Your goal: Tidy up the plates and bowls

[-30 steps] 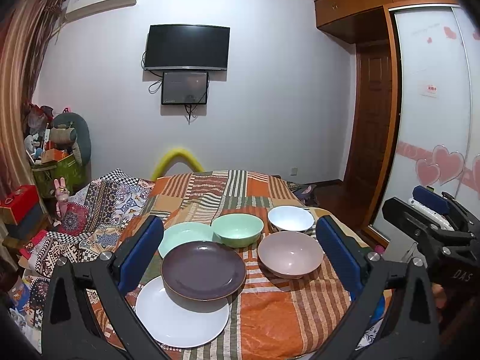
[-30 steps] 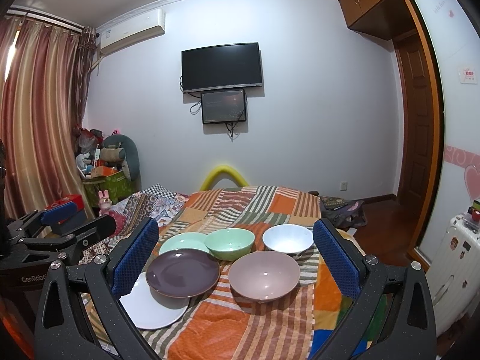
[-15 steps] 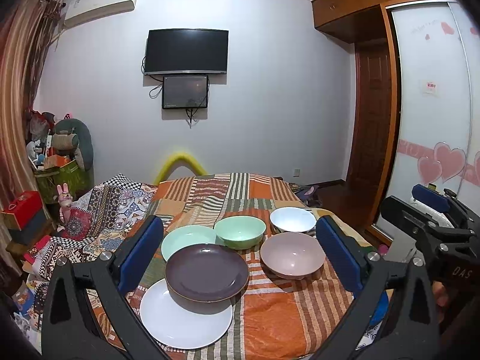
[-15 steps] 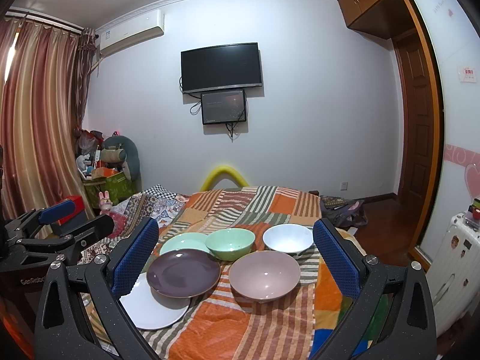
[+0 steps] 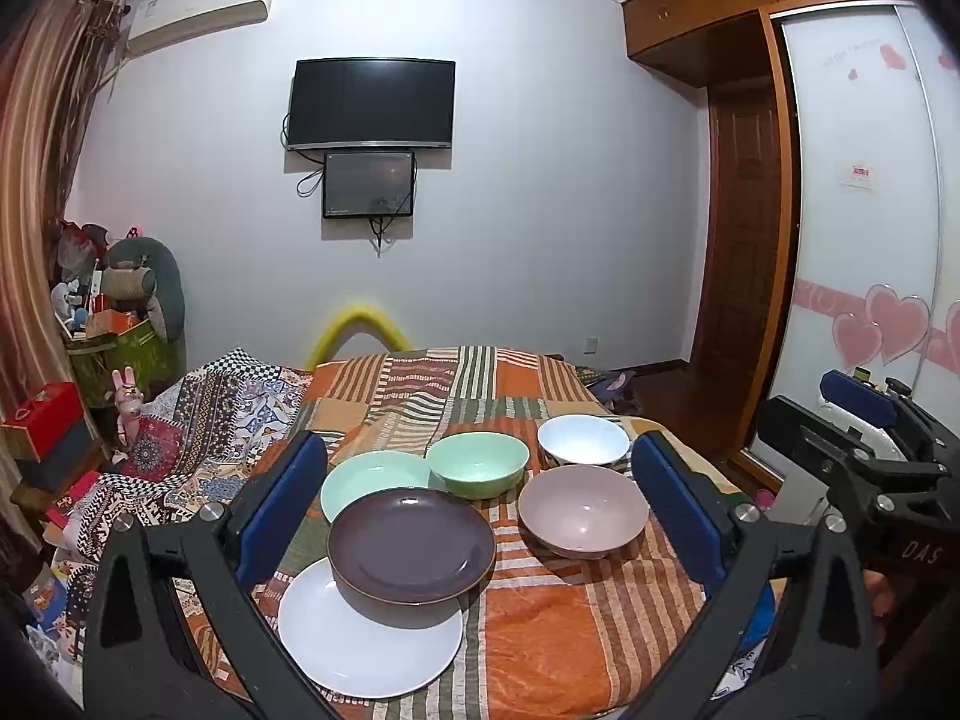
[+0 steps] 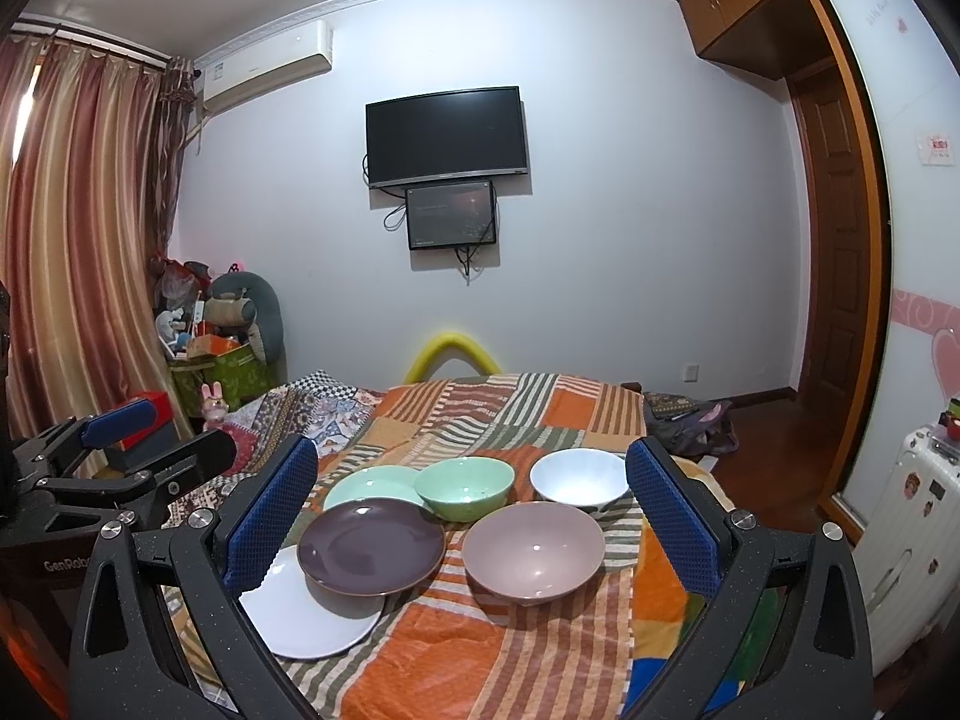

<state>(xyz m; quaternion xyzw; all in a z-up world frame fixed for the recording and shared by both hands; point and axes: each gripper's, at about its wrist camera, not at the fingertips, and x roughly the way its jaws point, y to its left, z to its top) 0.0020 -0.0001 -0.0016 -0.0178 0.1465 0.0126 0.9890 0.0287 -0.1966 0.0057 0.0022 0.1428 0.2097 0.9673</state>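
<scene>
Little has moved across the last second: only the left wrist view has shifted a touch, the dishes sitting slightly further right in it, which reads as a small drift of that hand. Right wrist view is unchanged. No dish has been touched.

Left gripper spread wide, nothing between the pads. Right gripper likewise released and empty. Both hang above the near edge of the striped blanket, pointed at the dishes.

Layout on the blanket:
- white plate nearest, flat.
- dark purple plate overlapping the white plate's far edge.
- pale green plate behind, partly under the purple plate's rim.
- green bowl just beside the pale green plate, apparently touching it.
- pink bowl to the right, apart from the plates.
- white bowl behind the pink bowl, close to it.

Judgement: sorting not yet begun; this looks like the approach. Plates are already half stacked, so nesting the three bowls seems the larger job left.
</scene>
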